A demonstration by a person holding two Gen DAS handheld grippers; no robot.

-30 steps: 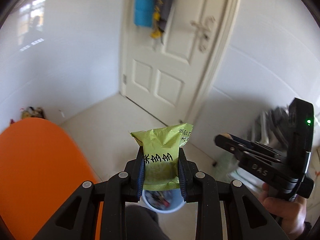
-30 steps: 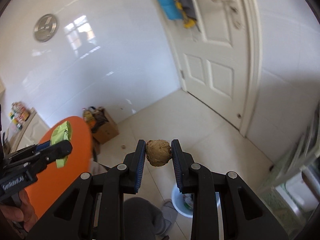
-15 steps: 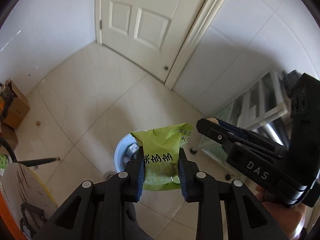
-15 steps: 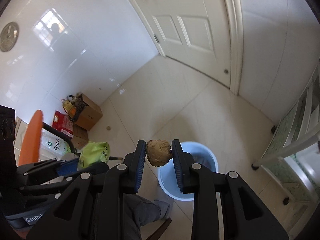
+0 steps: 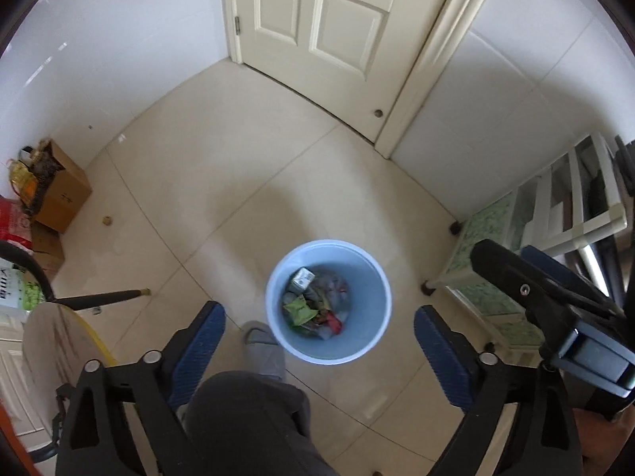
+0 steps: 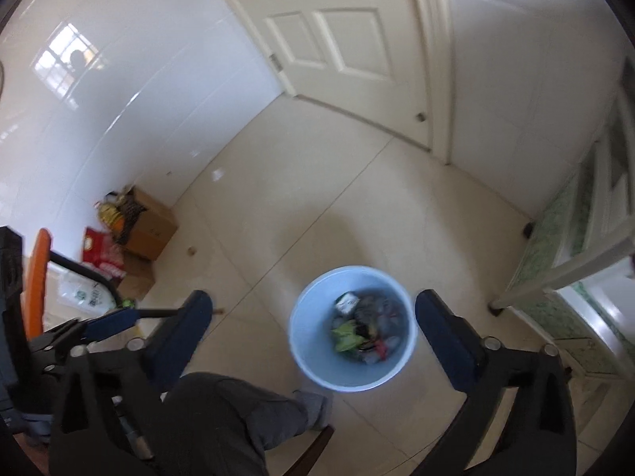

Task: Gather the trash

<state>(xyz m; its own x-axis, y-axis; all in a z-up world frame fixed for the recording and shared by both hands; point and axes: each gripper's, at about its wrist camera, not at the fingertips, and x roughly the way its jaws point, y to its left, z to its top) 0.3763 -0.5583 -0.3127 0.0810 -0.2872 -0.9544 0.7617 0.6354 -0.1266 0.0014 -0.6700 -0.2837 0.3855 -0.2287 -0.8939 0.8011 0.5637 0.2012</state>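
Both tools, left tool (image 5: 319,325) and right tool (image 6: 313,323), hang spread wide above the bin (image 5: 278,277).

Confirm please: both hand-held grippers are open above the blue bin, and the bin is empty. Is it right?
Not quite. The left hand-held gripper and right hand-held gripper are open above the blue bin, but the bin is not empty: the left wrist view shows wrappers inside.
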